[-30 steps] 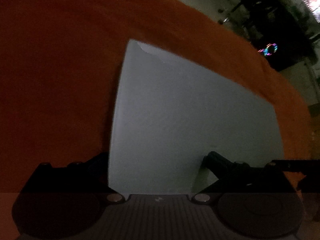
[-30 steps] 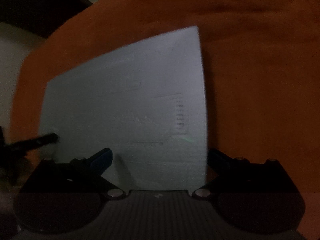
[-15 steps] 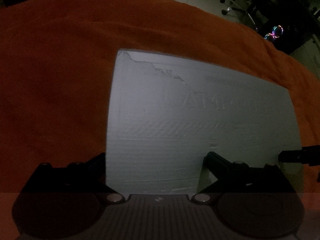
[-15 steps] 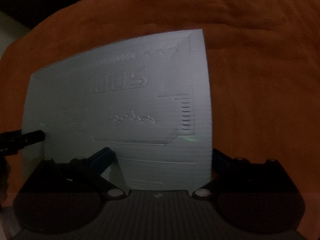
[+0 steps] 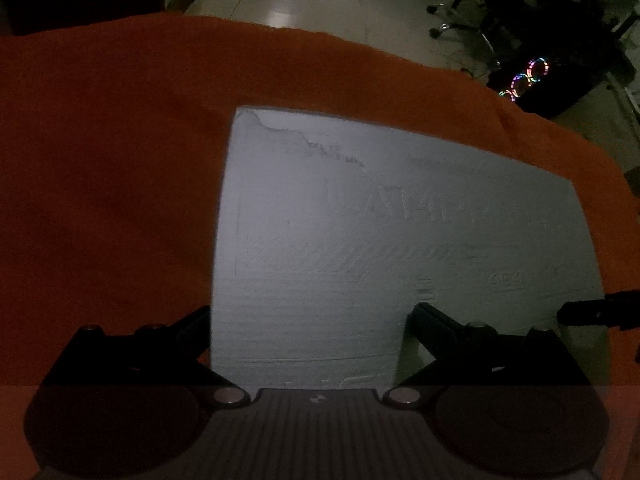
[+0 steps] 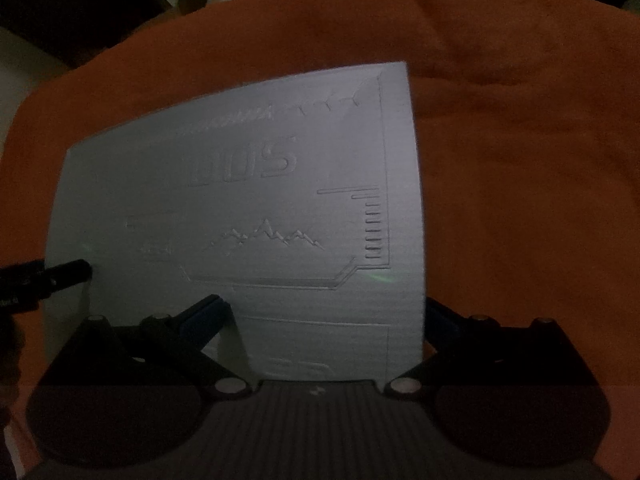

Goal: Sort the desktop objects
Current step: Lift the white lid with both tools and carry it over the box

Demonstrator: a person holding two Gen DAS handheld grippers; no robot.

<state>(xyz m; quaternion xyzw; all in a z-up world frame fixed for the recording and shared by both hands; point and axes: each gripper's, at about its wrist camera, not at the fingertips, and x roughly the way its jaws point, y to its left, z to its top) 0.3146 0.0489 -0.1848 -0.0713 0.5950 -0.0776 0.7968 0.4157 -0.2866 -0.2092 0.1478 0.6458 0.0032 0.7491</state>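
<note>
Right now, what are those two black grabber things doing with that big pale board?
A person is working two handheld grippers around one flat pale grey panel with raised lettering, which sits over an orange cloth. The left gripper straddles one end and the right gripper the other. Their fingers look spread wide. The dim pictures do not show whether the panel is lifted or resting.

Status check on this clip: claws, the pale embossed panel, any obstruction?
Left claw and right claw both open, straddling the pale panel. Panel on orange cloth. Nothing else in the way.
</note>
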